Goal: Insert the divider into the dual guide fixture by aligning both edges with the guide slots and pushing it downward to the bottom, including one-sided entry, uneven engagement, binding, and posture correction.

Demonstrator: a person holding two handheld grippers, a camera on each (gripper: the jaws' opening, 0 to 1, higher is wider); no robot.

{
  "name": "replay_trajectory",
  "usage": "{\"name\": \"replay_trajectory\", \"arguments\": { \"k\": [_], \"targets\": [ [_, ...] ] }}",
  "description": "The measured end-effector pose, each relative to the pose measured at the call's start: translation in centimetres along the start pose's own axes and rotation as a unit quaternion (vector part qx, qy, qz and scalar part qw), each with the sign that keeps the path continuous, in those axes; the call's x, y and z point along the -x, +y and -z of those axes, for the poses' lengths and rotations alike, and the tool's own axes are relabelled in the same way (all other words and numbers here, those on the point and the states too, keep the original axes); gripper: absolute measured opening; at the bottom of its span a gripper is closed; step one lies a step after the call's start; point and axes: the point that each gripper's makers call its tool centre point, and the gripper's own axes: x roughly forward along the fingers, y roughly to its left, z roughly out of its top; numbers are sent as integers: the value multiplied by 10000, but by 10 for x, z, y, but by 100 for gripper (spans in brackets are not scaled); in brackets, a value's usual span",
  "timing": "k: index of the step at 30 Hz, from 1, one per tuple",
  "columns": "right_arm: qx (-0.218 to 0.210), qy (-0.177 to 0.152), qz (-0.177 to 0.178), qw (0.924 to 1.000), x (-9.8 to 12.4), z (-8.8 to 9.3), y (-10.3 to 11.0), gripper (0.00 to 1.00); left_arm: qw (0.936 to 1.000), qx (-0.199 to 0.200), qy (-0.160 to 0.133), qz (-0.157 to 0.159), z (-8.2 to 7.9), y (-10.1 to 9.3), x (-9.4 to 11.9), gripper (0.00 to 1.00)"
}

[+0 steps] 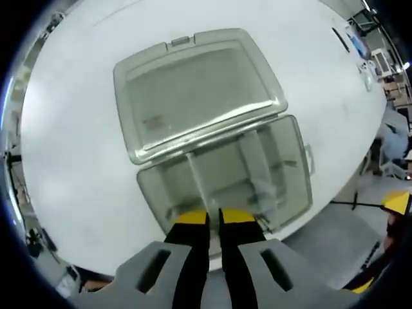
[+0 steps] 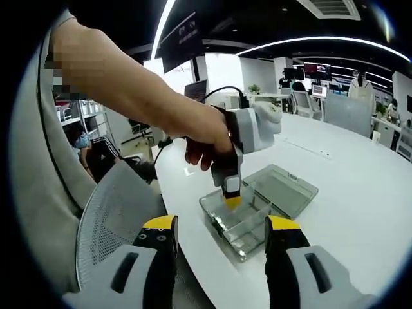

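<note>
We are holding the left gripper (image 1: 213,219) over the near edge of the clear plastic box (image 1: 225,180), which sits on the white table (image 1: 77,148) with its hinged lid (image 1: 196,90) folded flat toward 12 o'clock. The jaws are standing nearly closed with a thin gap; whether they are pinching the divider's (image 1: 199,177) top edge we cannot tell. The divider is standing upright inside the box, running from the jaws toward 12 o'clock. We judge the narrow grip is meant for pressing it down its guide slots.

In the right gripper view, a hand (image 2: 203,138) is gripping the left gripper from above, forearm slanting in from 10 o'clock, tool pointing straight down into the box. The right gripper (image 2: 220,235) is hanging wide open and empty, well apart from the box, probably kept clear as an observer.
</note>
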Motion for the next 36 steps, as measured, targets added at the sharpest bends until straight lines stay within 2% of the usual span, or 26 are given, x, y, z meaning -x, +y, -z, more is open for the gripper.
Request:
{"name": "replay_trajectory", "arguments": {
  "k": [15, 36],
  "targets": [
    [-41, -59, 13, 10000, -2, 0, -3, 51, 9995, 100, -243, 177, -1, 0, 0, 2],
    [-73, -42, 14, 10000, -2, 2, -2, 51, 9998, -47, 56, -188, -1, -1, -7, 2]
  ]
}}
